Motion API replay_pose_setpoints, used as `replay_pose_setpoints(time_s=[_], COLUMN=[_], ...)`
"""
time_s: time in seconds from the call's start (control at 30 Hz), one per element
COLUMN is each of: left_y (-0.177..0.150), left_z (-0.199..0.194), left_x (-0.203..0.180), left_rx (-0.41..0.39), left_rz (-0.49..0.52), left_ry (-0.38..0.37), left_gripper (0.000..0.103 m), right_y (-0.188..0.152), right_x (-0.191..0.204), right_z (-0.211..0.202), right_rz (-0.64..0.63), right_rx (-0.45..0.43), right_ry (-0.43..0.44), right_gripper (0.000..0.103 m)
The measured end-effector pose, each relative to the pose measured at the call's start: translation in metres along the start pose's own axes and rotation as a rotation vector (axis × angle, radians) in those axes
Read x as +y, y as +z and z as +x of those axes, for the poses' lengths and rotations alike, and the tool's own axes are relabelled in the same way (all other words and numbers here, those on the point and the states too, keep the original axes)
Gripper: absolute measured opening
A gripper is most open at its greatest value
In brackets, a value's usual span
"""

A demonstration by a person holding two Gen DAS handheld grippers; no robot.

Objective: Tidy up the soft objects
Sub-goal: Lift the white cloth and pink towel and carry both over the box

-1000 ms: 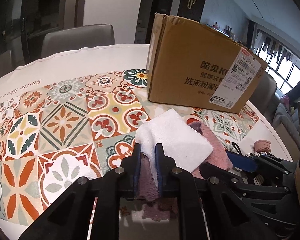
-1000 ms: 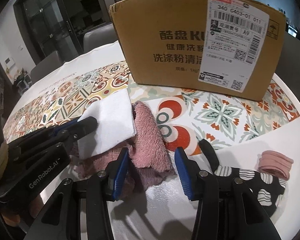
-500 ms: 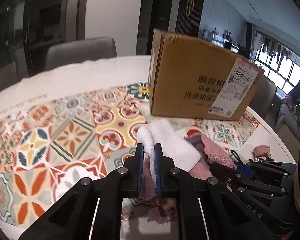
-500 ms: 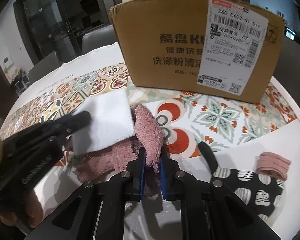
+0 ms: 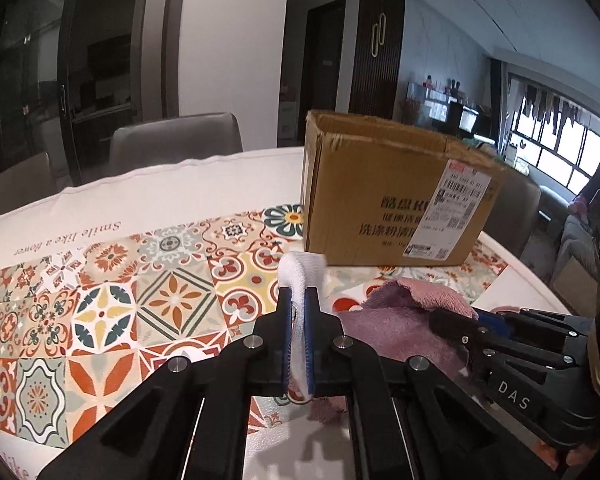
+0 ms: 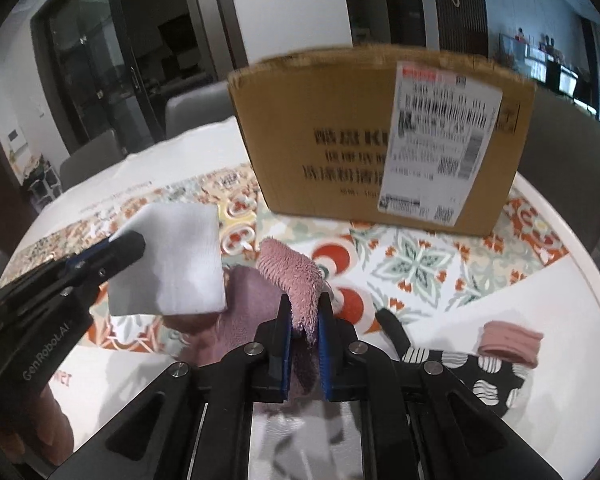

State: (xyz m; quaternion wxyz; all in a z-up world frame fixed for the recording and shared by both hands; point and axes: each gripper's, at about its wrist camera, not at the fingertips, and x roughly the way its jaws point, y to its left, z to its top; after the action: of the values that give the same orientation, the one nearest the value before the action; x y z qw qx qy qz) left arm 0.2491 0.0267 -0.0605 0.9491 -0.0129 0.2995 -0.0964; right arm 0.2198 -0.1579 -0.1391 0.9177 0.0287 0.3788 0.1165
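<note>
On the tabletop (image 5: pixel 204 184), covered by a patterned cloth (image 5: pixel 112 292), the left hand-held gripper (image 5: pixel 298 304) is clamped on a folded white cloth (image 5: pixel 302 272), which sticks up between its blue pads; in the right wrist view that white cloth (image 6: pixel 172 260) hangs clear of the surface, in front of the pink towel. Just to the right, the right hand-held gripper (image 6: pixel 305 312) is pinched narrow on a raised fold of the pink towel (image 6: pixel 292 276), the rest of the towel (image 5: pixel 396 320) trailing down onto the tabletop. Behind both stands a cardboard box (image 5: pixel 388 200) with a shipping label (image 6: pixel 440 136). Farther right, near the tabletop's edge, lie a black-and-white patterned sock (image 6: pixel 472 376) and a rolled pink piece (image 6: pixel 508 342), touching each other.
</note>
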Motion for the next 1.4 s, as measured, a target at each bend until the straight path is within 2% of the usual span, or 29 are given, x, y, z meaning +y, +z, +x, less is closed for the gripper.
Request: replay_pose_setpoints(time_s=[0.8,1.4], left_y=[0.034,0.075], left_z=[-0.070,-0.086], left_x=[-0.022,-0.045], left_rx=[-0.140,-0.227], left_rz=[0.008,0.036], left_ry=[-0.028,-0.048], left_gripper=[0.007,0.007], right_y=[0.030,0.065], right_x=[0.008,-0.007], right_z=[-0.084,-0.135], right_rz=[-0.025,-0.041], right_rx=[-0.212,-0.356], right_ry=[-0.001,-0.029], right_gripper=[0.012,0.012])
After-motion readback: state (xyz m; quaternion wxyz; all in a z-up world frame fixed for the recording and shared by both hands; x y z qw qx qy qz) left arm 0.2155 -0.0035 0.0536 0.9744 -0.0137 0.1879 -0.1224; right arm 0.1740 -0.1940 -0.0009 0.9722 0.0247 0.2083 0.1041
